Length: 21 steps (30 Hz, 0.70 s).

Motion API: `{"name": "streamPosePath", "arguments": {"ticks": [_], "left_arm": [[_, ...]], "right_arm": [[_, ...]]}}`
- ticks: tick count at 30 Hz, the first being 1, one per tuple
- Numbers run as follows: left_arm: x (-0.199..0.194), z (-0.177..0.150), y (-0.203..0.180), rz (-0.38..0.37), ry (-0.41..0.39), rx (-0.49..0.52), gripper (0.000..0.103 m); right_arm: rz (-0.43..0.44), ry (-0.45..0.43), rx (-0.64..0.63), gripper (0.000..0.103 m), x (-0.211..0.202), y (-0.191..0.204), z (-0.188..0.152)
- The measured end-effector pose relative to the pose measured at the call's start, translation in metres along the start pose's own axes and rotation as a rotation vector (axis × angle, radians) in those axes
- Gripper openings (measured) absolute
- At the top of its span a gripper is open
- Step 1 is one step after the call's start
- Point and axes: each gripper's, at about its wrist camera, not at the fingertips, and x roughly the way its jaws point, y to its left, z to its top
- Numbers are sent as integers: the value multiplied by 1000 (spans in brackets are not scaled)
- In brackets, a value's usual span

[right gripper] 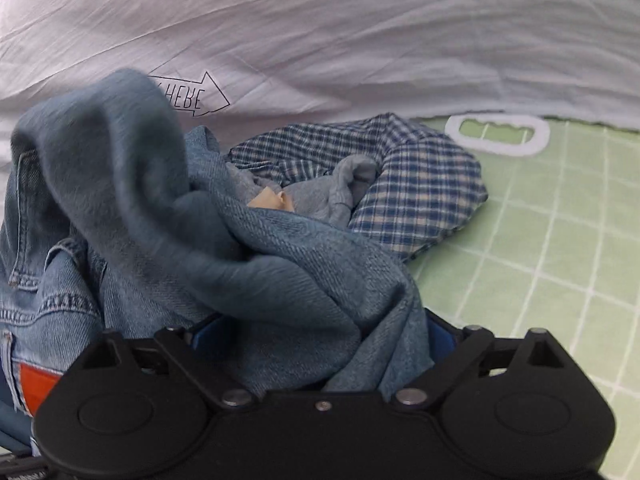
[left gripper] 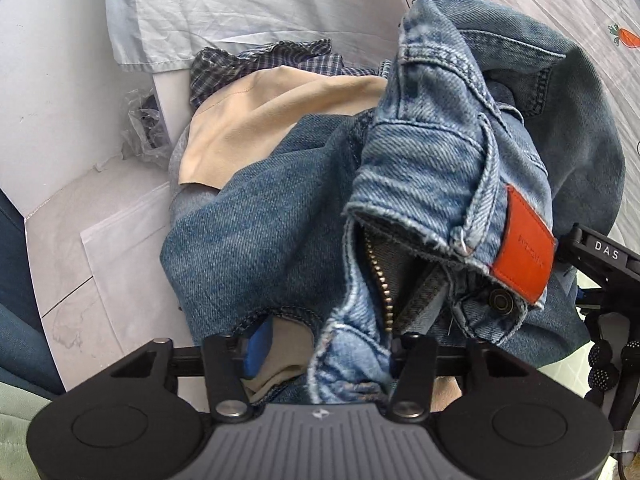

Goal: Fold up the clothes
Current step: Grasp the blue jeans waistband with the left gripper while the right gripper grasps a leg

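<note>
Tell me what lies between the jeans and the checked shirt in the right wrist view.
In the right wrist view, a crumpled grey garment and a scrap of beige cloth sit between the jeans and the checked shirt.

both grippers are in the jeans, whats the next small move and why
Probably lift and spread the two grippers apart. The jeans are bunched, the waistband flopped over by the open zipper, denim crowding the left gripper and right gripper, atop the plaid shirt.
</note>
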Motion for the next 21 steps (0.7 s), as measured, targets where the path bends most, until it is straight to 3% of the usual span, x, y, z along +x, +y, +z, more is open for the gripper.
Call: {"name": "streamPosePath", "arguments": {"ticks": [1,2,4,5,13,18,21], "left_arm": [[1,0,-2,3,2,7,34],[2,0,-4,5,4,19,28],[3,-1,-9,22,12,50,20],[2,-2,-11,28,8,55,19],[-40,-15,-24,37,-96,94,11],[-81,-34,-41,-33,-144,96,10],[-108,-58,-67,-92,-165,139,10]], "right_arm": [[2,-3,-2,73,-1,1,-1],[-6,-12,-19,53,-5,3,-2],[-41,-55,-49,28,-19,7,-9],[-50,-75,-66,21,-27,8,-13],[-104,-329,-221,13,-140,33,-43],[-167,-480,-226,13,-225,35,-70],[-232,-558,-183,13,-282,13,-94]]}}
